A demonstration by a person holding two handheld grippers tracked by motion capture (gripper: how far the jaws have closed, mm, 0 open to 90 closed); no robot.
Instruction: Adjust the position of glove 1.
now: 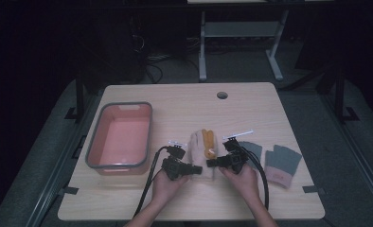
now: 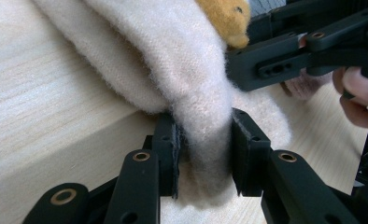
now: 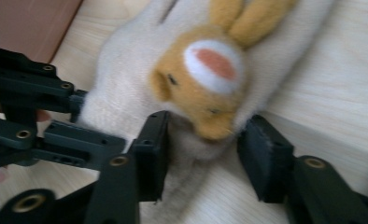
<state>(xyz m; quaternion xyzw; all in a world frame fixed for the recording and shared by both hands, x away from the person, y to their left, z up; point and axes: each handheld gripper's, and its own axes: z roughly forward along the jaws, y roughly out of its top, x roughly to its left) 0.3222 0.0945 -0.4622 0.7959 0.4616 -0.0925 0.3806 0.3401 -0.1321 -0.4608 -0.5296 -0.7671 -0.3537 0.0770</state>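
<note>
A cream fuzzy glove [image 1: 202, 150] with an orange rabbit face [image 3: 205, 79] lies at the table's middle front. My left gripper [image 1: 196, 169] comes at the glove's lower left edge. In the left gripper view its jaws [image 2: 204, 140] are shut on a raised fold of the cream fabric [image 2: 191, 70]. My right gripper [image 1: 212, 162] reaches in from the right. Its jaws [image 3: 203, 135] stand open on either side of the fabric just below the rabbit face, with wide gaps to both pads. The left gripper [image 3: 77, 105] also touches the glove's side in the right gripper view.
A pink bin with a grey rim [image 1: 146, 137] stands at the left. Two grey fingerless gloves [image 1: 282, 163] [image 1: 252, 148] lie to the right of my right hand. A cable hole [image 1: 222, 95] sits near the table's far edge.
</note>
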